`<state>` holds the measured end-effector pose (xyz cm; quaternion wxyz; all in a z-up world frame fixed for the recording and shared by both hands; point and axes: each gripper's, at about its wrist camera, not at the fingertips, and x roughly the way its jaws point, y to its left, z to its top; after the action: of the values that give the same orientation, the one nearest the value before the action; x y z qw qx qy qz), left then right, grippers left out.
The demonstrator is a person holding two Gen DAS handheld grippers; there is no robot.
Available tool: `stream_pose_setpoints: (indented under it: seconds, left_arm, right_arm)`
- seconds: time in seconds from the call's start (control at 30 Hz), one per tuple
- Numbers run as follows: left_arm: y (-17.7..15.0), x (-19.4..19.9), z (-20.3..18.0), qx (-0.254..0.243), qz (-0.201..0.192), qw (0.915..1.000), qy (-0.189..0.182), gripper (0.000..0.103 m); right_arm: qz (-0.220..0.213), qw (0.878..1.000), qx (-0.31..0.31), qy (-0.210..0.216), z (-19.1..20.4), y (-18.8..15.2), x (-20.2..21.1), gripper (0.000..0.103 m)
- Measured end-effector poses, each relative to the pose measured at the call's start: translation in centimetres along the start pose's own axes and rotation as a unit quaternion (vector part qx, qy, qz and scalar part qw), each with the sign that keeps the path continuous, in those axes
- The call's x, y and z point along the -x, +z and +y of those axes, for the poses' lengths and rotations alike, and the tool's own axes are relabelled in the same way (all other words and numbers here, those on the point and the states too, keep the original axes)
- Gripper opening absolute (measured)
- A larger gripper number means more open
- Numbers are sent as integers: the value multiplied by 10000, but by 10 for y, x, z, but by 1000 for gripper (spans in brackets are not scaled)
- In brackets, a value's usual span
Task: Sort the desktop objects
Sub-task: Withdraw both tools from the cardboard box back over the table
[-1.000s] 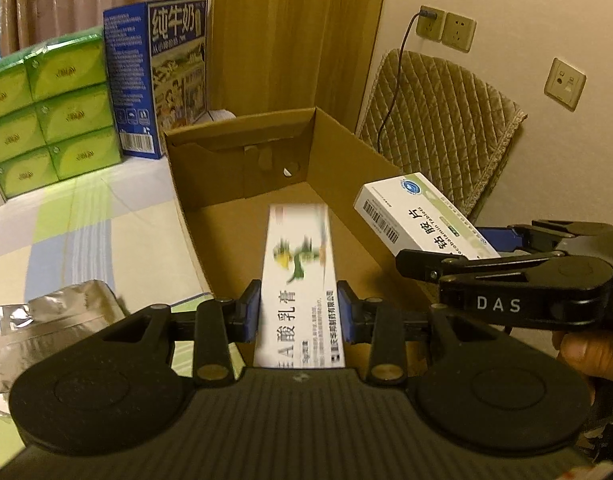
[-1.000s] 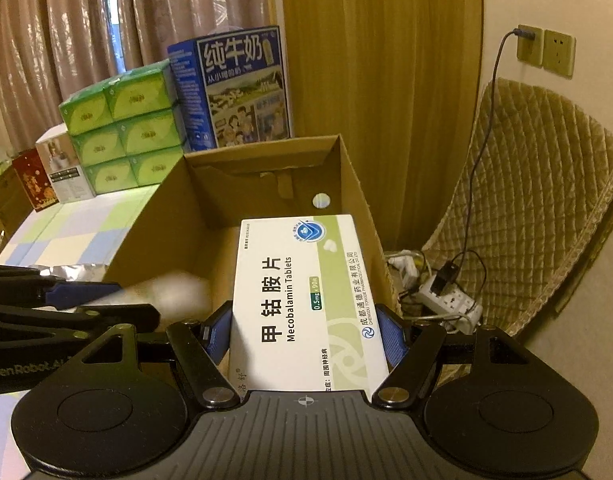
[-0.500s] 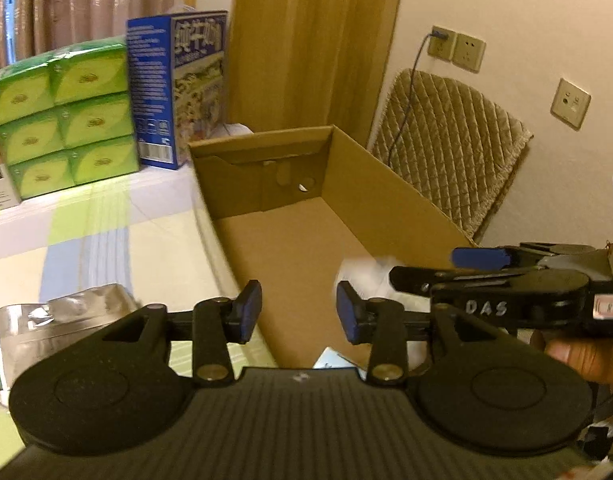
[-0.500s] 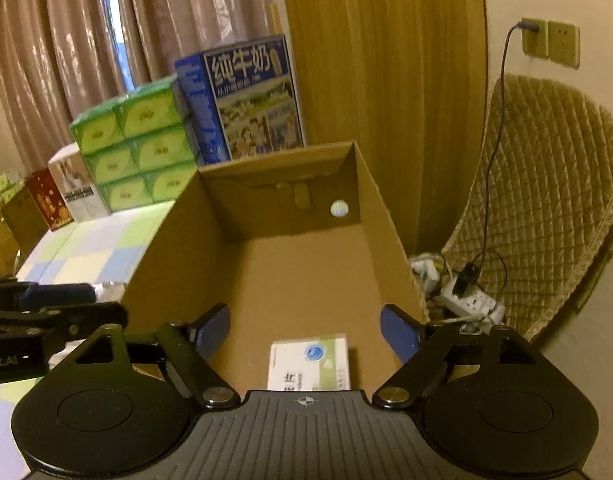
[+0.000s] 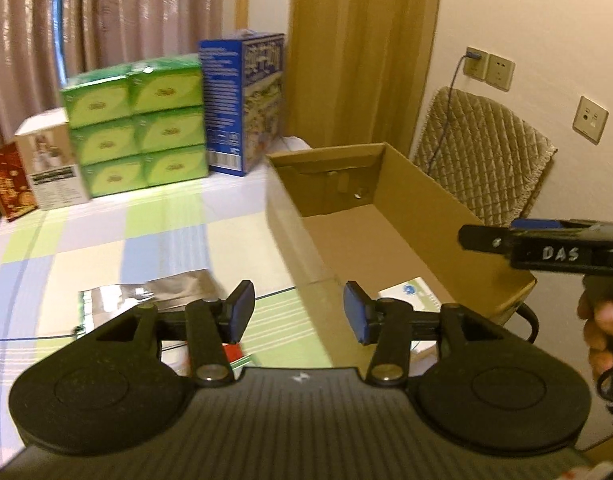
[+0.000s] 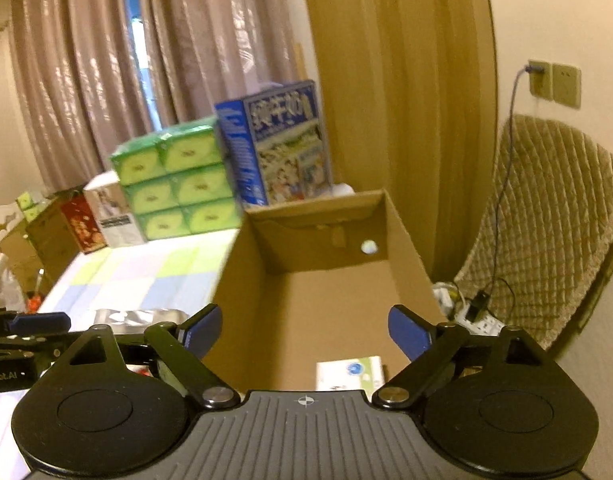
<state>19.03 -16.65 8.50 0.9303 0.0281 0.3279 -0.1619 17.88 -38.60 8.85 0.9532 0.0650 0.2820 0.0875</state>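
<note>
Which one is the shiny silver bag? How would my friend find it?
Start at the big brown cardboard box on the checked tablecloth. Look on the cloth just left of it, close to the left gripper. The foil pouch lies flat there, the only crinkly silver thing; everything else nearby is a printed carton.

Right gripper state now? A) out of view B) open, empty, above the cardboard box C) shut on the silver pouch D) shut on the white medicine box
B: the right gripper has its jaws spread wide with nothing between them, over the cardboard box; the white medicine box lies on the box floor.
</note>
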Motion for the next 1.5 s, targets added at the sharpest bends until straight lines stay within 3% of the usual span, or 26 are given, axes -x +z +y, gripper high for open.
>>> stream_pose_setpoints:
  seconds: [0.43, 0.73, 1.17, 1.5]
  left_arm:
    - [-36, 84, 82, 348, -130, 9964, 762, 60]
    - [-81, 97, 130, 574, -34, 9929, 1038, 66]
    - [-135, 49, 144, 391, 229, 9966, 690, 72]
    - [-145, 4, 156, 349, 445, 9977, 372, 72]
  right_arm:
    - [-113, 9953, 616, 741, 106, -11, 36, 93]
    - [200, 9908, 1040, 844, 148, -67, 31, 96]
    - [737, 9900, 1053, 583, 146, -148, -27, 97]
    - [999, 9877, 1102, 478, 155, -162, -76, 97]
